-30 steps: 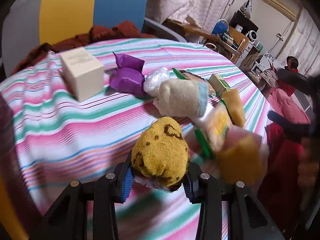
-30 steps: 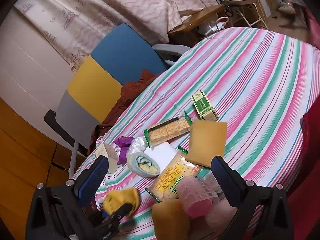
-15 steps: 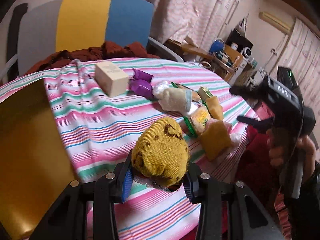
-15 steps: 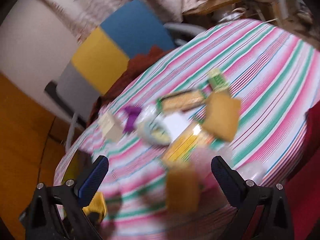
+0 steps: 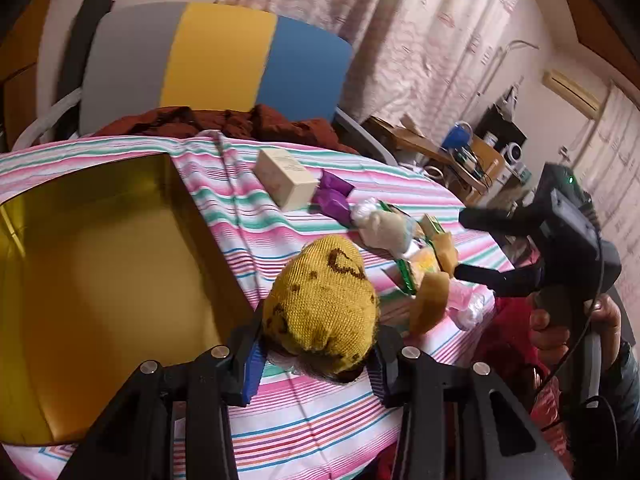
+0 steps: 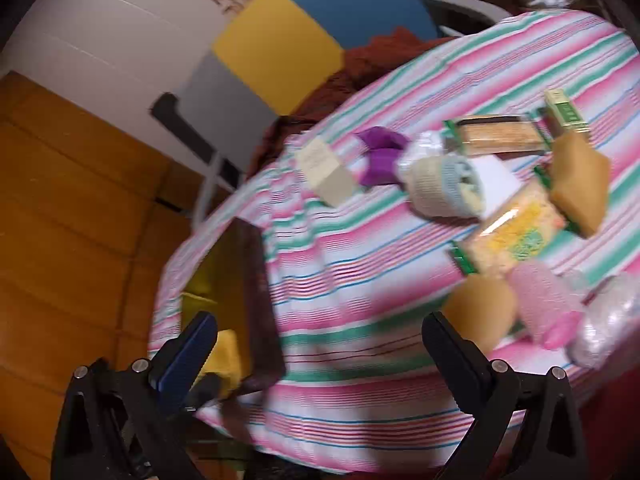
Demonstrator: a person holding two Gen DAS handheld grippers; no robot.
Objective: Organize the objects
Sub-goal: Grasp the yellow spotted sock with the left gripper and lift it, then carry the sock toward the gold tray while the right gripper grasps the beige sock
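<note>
Mustard-yellow brown-marked sock (image 5: 320, 300), gold-lined tin (image 5: 100, 264), pink-green striped tablecloth (image 5: 256, 216)

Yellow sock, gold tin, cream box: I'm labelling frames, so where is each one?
yellow sock (image 5: 320, 300), left wrist view, middle of its knitted bulge.
gold tin (image 5: 100, 264), left wrist view, bare inner floor.
cream box (image 6: 326, 174), right wrist view, its top face.

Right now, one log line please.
left gripper: shut on yellow sock | right gripper: open, nothing held | gold tin: open beside sock | sock not in tin
</note>
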